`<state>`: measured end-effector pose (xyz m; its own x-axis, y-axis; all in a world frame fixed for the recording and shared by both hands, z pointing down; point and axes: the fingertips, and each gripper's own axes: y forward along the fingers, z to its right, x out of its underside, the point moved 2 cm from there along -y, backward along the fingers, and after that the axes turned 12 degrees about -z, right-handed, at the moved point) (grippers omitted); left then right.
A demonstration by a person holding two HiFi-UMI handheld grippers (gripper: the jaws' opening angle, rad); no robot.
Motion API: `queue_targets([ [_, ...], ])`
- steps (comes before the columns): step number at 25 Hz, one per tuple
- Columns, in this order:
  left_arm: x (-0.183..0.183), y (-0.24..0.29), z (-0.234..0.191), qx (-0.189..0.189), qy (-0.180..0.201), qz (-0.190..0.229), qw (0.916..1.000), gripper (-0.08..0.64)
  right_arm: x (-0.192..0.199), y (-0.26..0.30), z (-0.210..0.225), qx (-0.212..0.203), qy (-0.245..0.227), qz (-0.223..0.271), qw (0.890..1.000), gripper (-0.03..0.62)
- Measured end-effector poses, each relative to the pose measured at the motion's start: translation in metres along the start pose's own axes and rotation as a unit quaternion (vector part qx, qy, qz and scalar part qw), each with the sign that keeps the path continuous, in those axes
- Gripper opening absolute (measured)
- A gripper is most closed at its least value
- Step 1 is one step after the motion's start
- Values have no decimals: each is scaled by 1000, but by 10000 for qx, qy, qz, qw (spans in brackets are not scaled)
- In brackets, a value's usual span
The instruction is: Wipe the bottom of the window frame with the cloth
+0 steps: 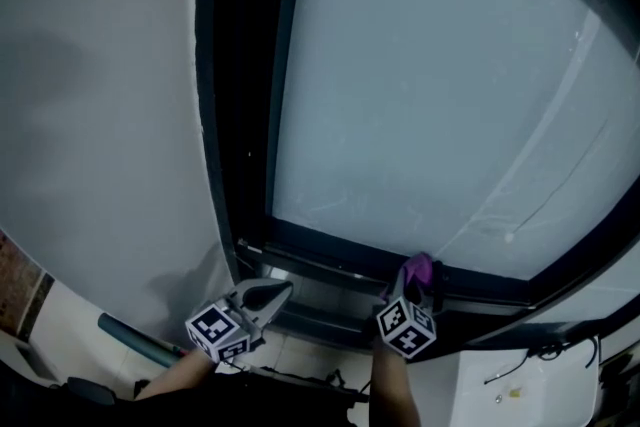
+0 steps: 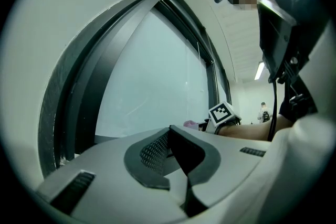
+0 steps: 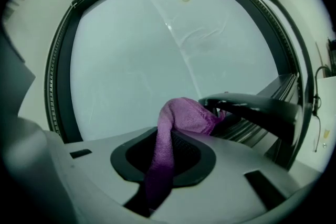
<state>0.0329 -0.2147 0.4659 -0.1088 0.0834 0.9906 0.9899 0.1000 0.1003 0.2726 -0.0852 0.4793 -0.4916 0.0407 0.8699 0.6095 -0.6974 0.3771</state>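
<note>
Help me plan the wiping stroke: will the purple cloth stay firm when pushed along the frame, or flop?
Likely floppy: the purple cloth droops limply down from the right gripper. It looks light and fuzzy, so probably grippy rather than slippery. Pushed along the window frame, it may bunch.

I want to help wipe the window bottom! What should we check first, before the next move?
1. Cloth gripped: ok. The right gripper has its jaws shut on the purple cloth.
2. Enough cloth sticking out to wipe with: ok. A bunch pokes past the jaws.
3. Cloth at the bottom of the window frame: ok. In the head view it sits right by the dark bottom rail.
4. Cloth pressing on the rail: cannot tell. No view shows the contact.
5. Left gripper out of the way: ok. It is shut, holds nothing, and sits off to the left near the frame corner.
</note>
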Motion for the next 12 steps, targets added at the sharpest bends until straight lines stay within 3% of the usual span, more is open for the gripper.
queue_targets([
  [5,-4,-2,-3,-55,-33,12,10000,2,-10,13,-3,-256,161,-391,9988,75],
  [12,-6,1,-6,-152,-150,95,9997,2,-3,26,-17,-530,-661,-1058,9908,75],
])
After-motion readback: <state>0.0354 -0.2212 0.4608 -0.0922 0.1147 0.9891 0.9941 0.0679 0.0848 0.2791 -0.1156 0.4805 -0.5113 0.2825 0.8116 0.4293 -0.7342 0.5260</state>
